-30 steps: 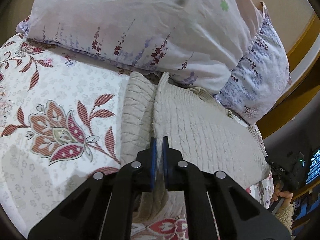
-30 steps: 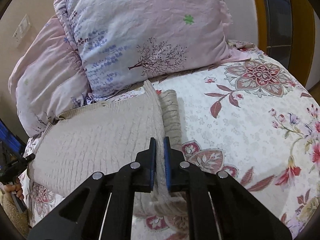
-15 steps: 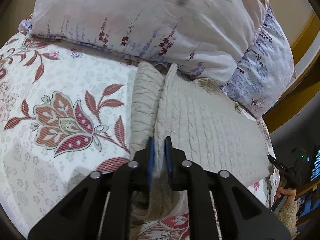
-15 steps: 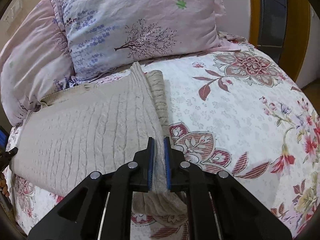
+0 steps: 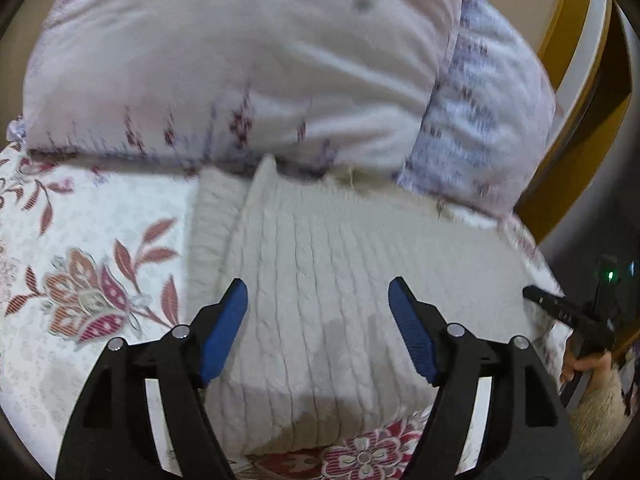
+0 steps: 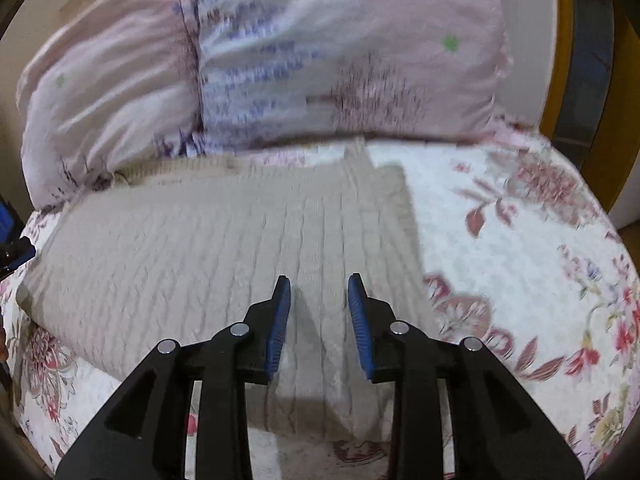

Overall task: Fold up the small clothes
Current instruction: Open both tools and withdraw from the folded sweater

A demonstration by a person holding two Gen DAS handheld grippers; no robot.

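Garment: a beige cable-knit sweater (image 5: pixel 320 280) lies flat on the flowered bedspread (image 5: pixel 88 248), with its far edge just under the pillows (image 5: pixel 240 80).
Fold state: one side is already laid over, and a narrow ribbed strip (image 6: pixel 400 208) shows beside the doubled edge.
Left gripper (image 5: pixel 318 320): the jaws are opening and stand wide; the knit lies under them, not pinched.
Right gripper (image 6: pixel 319 320): the jaws are opening, still rather narrow; the cloth is below them and no pad presses on it.
Handling, my judgement: the knit is soft, thick and light, not fragile. It probably sags and stretches when lifted, and the layers may slide apart.
Where to hold: at the near hem (image 6: pixel 320 420), one gripper at each corner, taking both layers together.
Risk: a single-layer grip could pull the fold open.
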